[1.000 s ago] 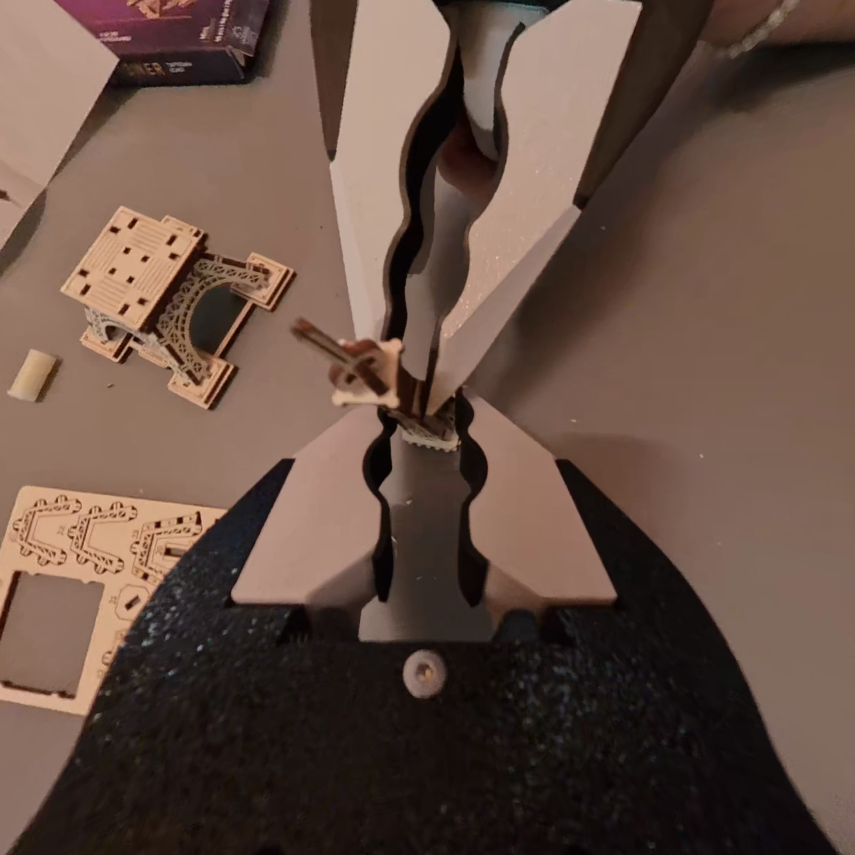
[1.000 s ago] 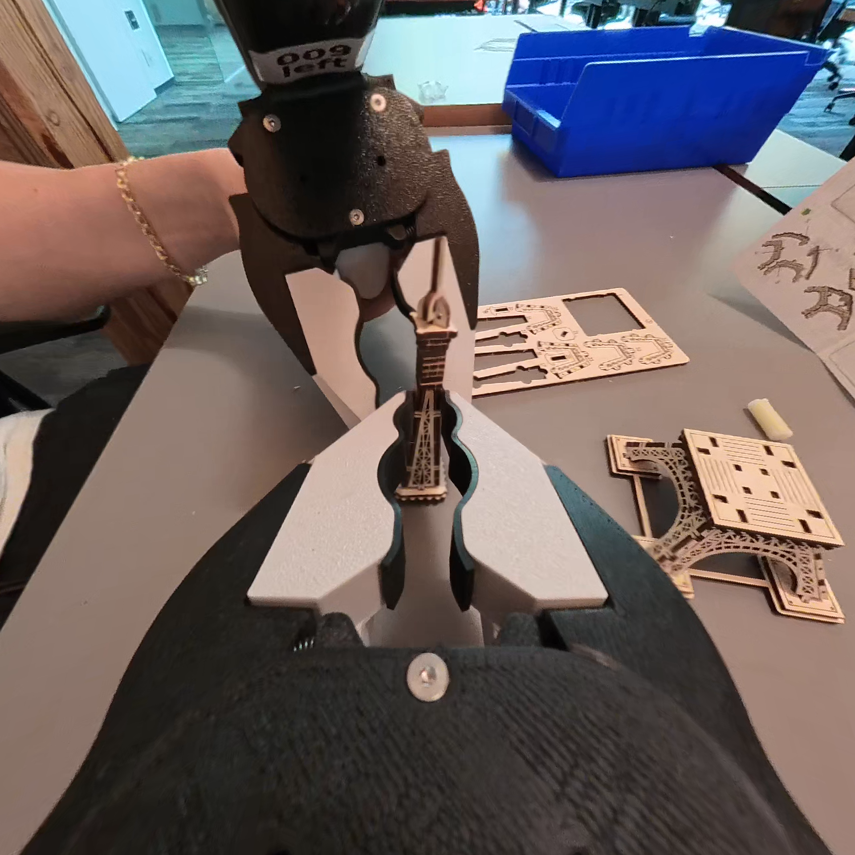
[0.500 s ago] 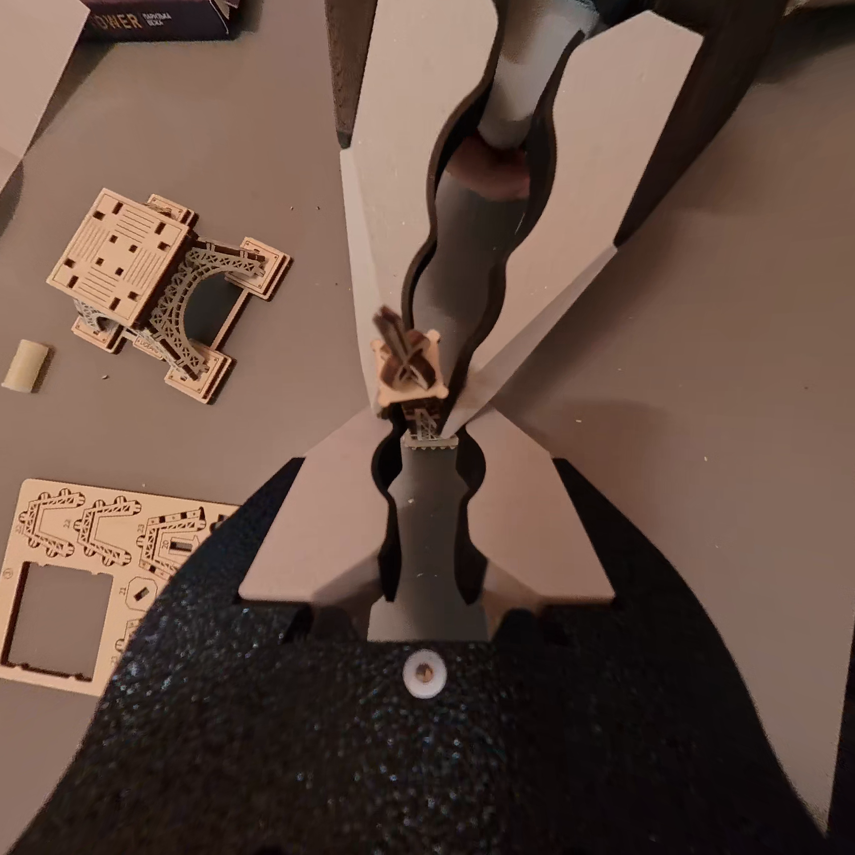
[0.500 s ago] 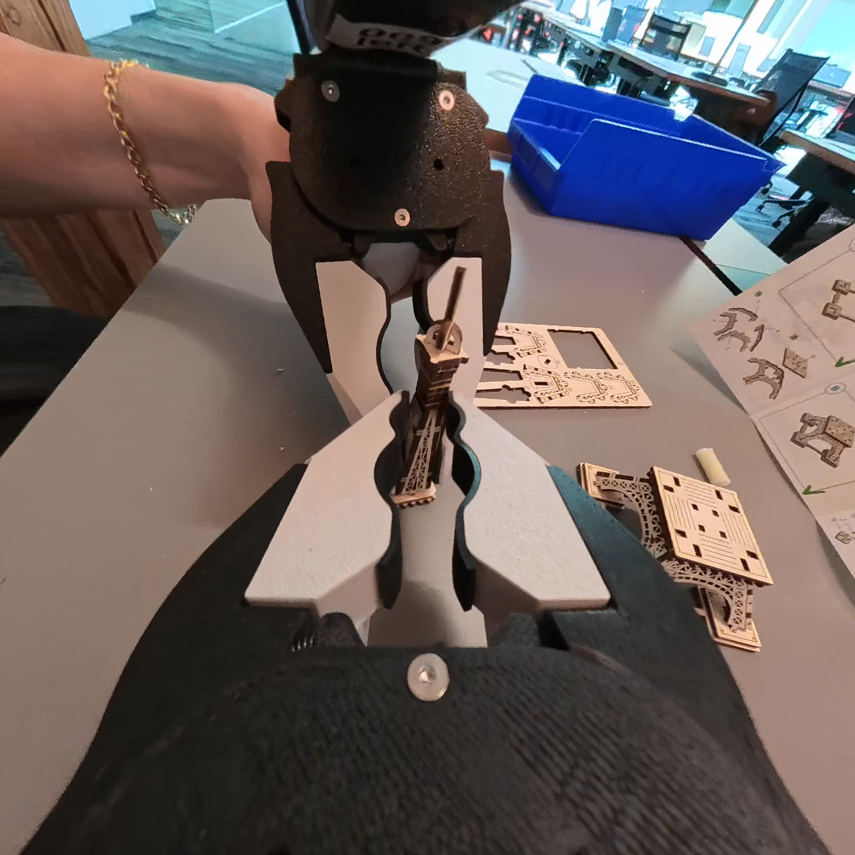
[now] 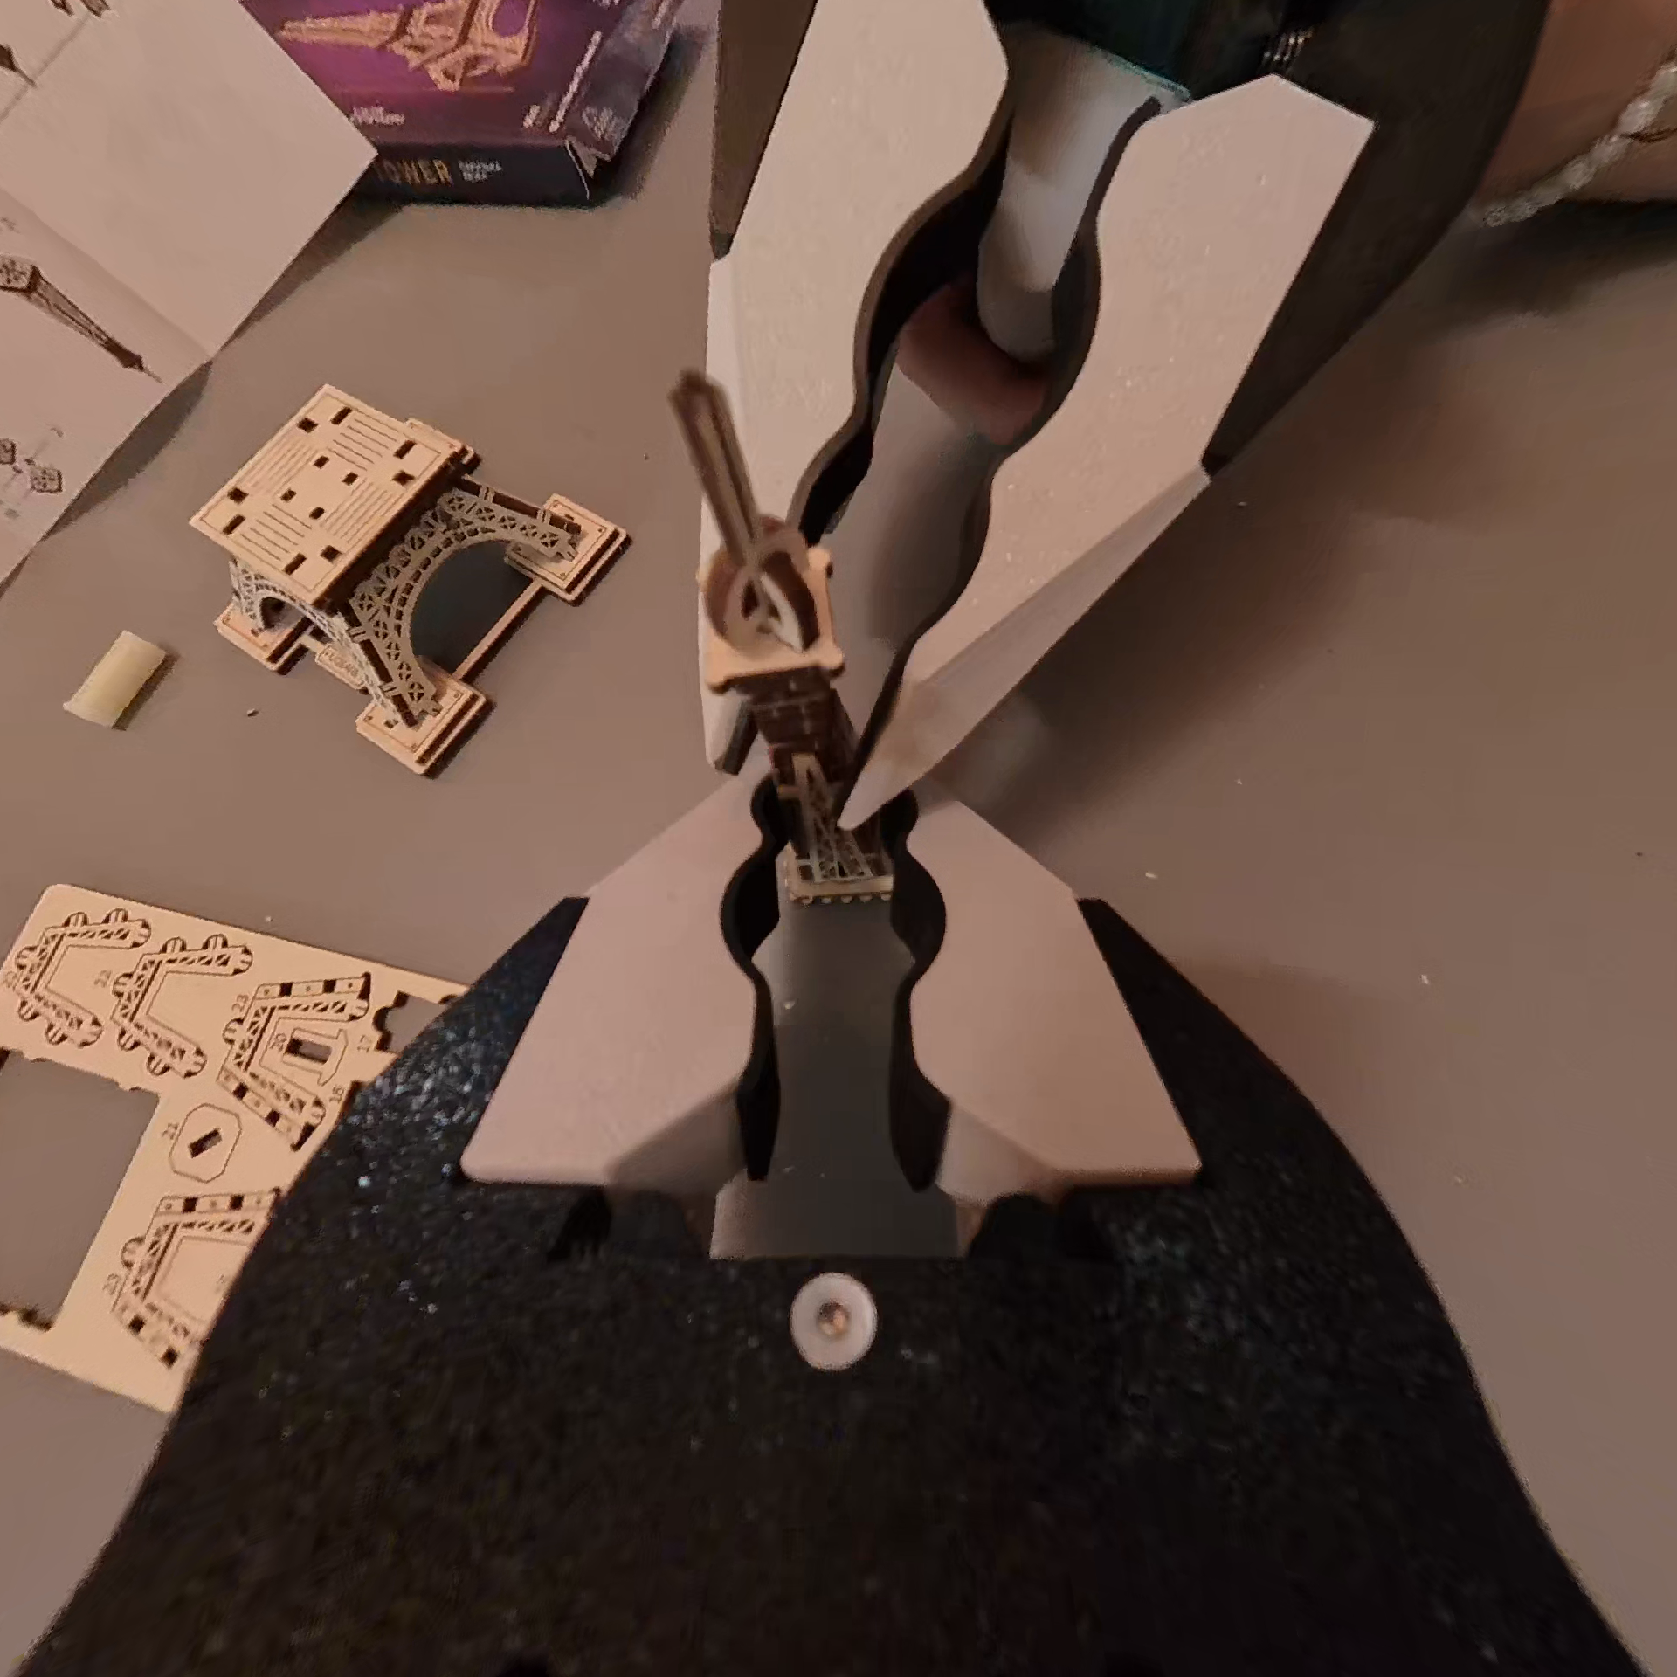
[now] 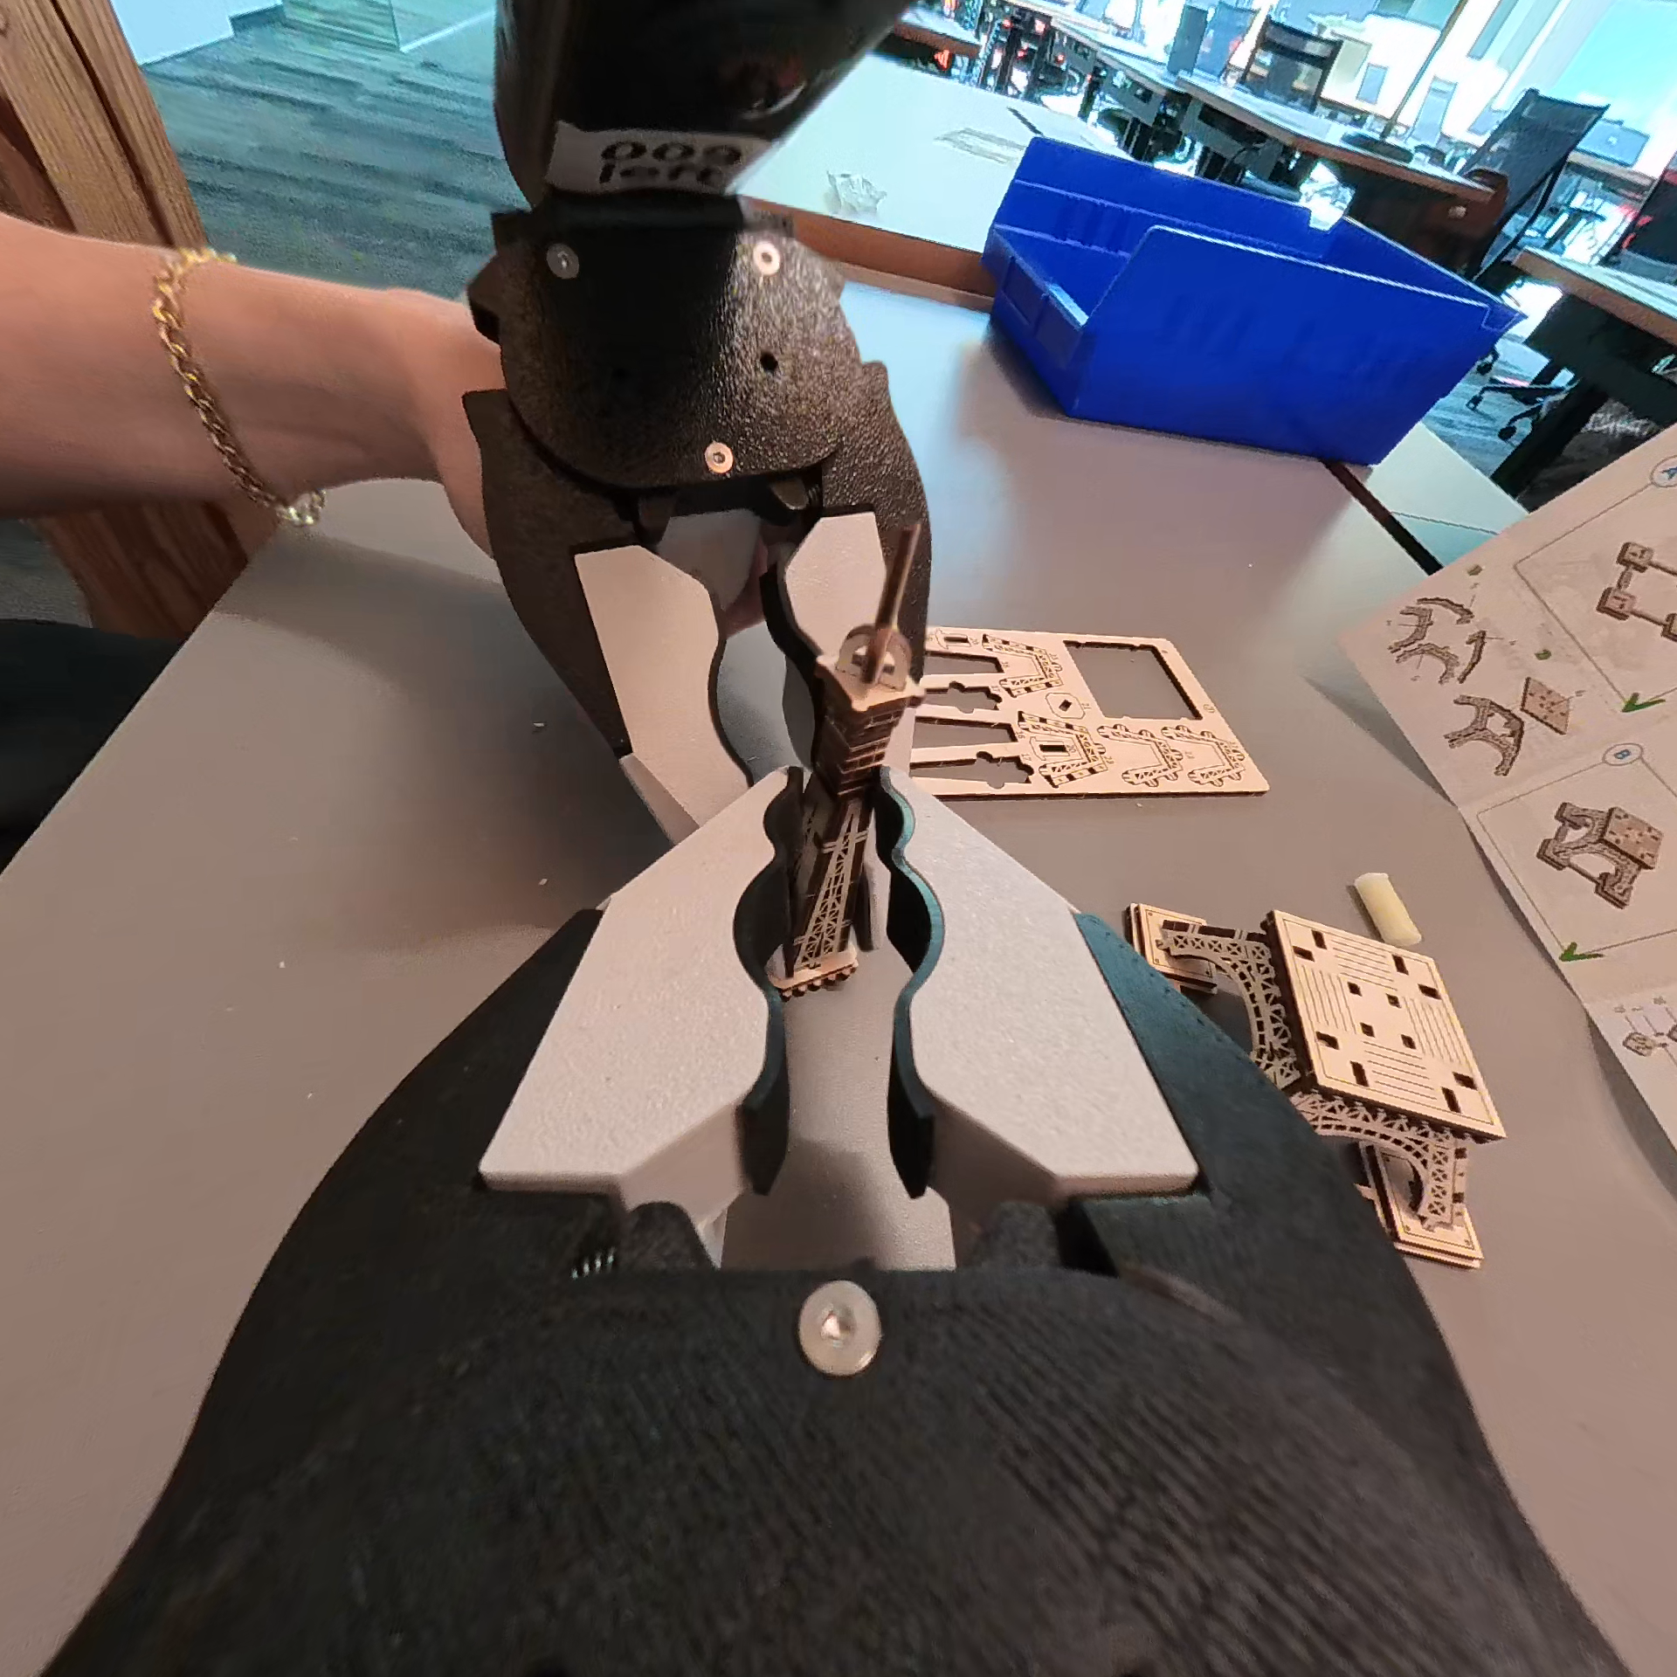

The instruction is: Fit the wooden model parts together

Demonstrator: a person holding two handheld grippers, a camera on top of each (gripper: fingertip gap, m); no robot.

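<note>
A slim wooden tower top with a spire (image 5: 789, 690) stands tilted between both grippers, above the grey table. My left gripper (image 5: 833, 803) is shut on its lower part, with the toothed foot just inside the fingers. My right gripper (image 6: 833, 789) faces it from the opposite side and is also shut on the tower top (image 6: 844, 771), its fingertips meeting the left ones. In the left wrist view the right gripper (image 5: 794, 785) comes down from above. The arched wooden tower base (image 5: 363, 563) lies on the table, apart from both grippers; it also shows in the right wrist view (image 6: 1361, 1025).
A laser-cut wooden sheet (image 5: 181, 1044) with several parts still in it lies flat, also seen behind the grippers (image 6: 1089, 726). A small pale stick (image 6: 1386, 907), an instruction sheet (image 6: 1561, 726), a purple box (image 5: 472, 91) and a blue bin (image 6: 1225, 299) surround the work area. A person's arm (image 6: 272, 381) holds the left gripper. Left tips and right tips are each some 20 cm from the small pale stick (image 6: 1386, 907). It is also in sight in the left wrist view (image 5: 115, 677).
The tower top has tilted together with both grippers: its spire pointed toward the left camera before and now leans up and away. Both grips stay unchanged.
</note>
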